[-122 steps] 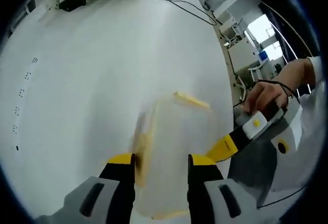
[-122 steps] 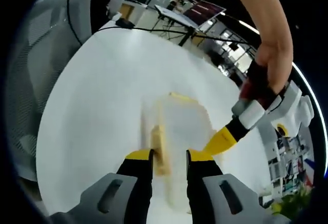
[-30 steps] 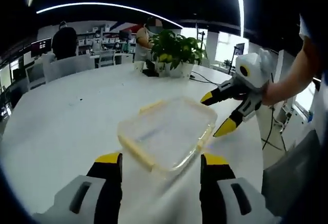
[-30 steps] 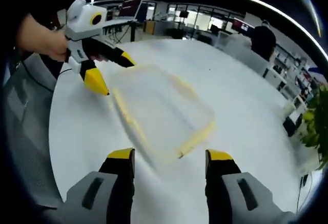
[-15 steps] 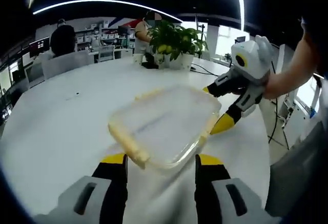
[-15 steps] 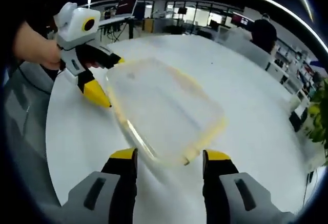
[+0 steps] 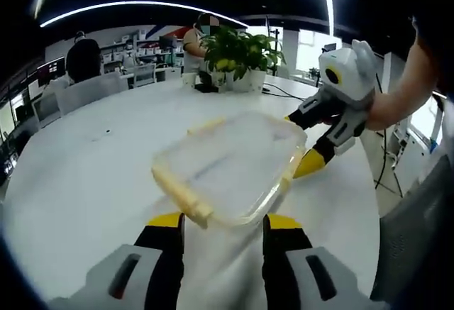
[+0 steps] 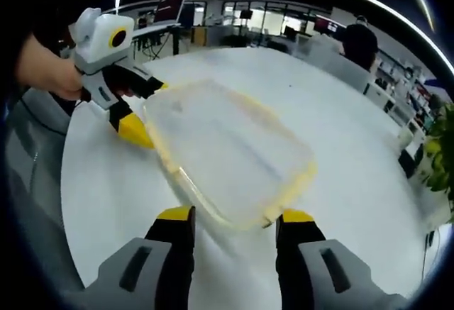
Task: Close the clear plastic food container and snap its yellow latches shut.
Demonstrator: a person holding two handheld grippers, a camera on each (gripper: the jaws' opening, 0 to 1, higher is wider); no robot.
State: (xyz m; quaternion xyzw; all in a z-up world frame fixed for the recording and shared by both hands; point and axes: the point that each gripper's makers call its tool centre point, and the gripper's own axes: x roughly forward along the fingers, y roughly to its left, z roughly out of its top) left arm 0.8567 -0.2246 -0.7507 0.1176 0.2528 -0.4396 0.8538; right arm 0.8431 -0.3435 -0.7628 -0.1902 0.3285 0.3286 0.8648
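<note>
A clear plastic food container [image 7: 230, 164] with yellow latches [image 7: 181, 193] lies lid-down-flat on the white round table [image 7: 78, 175]. My left gripper [image 7: 223, 223] is open, its two jaws on either side of the container's near corner. From the right a hand holds my right gripper [image 7: 312, 140] with its yellow tips apart across the container's far edge. In the right gripper view the container [image 8: 227, 147] sits just beyond my open right gripper [image 8: 236, 216], and the left gripper [image 8: 131, 111] straddles its far left end. Whether either gripper touches the container, I cannot tell.
A potted plant [image 7: 241, 54] and cables stand at the table's far side, with people [image 7: 84, 58] and chairs behind. In the right gripper view a plant [image 8: 440, 154] is at the right edge and a seated person [image 8: 358, 40] beyond the table [image 8: 340, 125].
About four seconds ago both grippers looked down with jaws narrow on the container's latches. Over the last second both have edged closer to the container, with jaw gaps slightly narrower.
</note>
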